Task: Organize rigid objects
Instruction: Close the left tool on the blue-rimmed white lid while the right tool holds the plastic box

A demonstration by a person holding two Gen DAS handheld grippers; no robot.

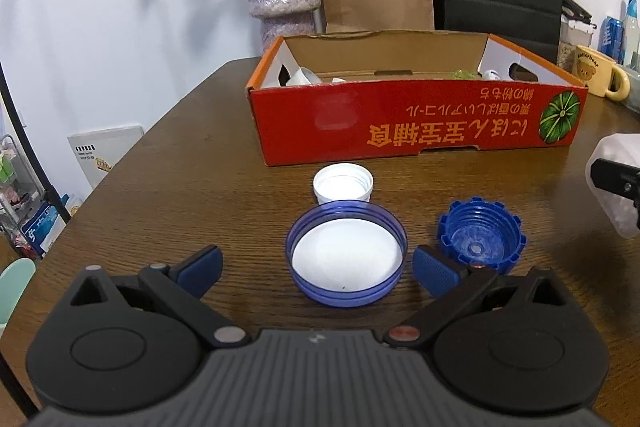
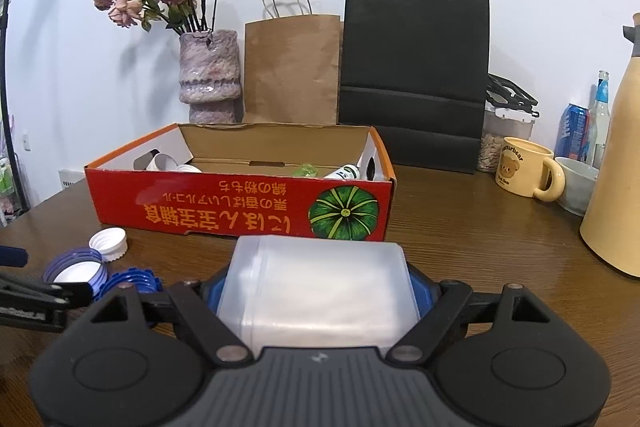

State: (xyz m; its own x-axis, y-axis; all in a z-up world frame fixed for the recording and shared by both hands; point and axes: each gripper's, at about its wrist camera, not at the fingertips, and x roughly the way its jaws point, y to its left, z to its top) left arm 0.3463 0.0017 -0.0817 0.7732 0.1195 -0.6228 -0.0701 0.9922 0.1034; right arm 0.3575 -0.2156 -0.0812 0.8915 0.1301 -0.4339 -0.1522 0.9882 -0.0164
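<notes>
Translucent plastic container (image 2: 320,287) sits clamped in the right tongs (image 2: 318,301) just before the red cardboard box (image 2: 240,203); lift it over the wall. Left tongs (image 1: 318,269) gape apart around the blue lid (image 1: 346,259) on the surface (image 1: 200,167); centre, then squeeze.

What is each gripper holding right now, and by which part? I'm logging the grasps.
The right gripper is clamped on a translucent plastic container, pads on its two opposite sides. The left gripper holds nothing; its open jaws flank a blue-rimmed lid.
</notes>
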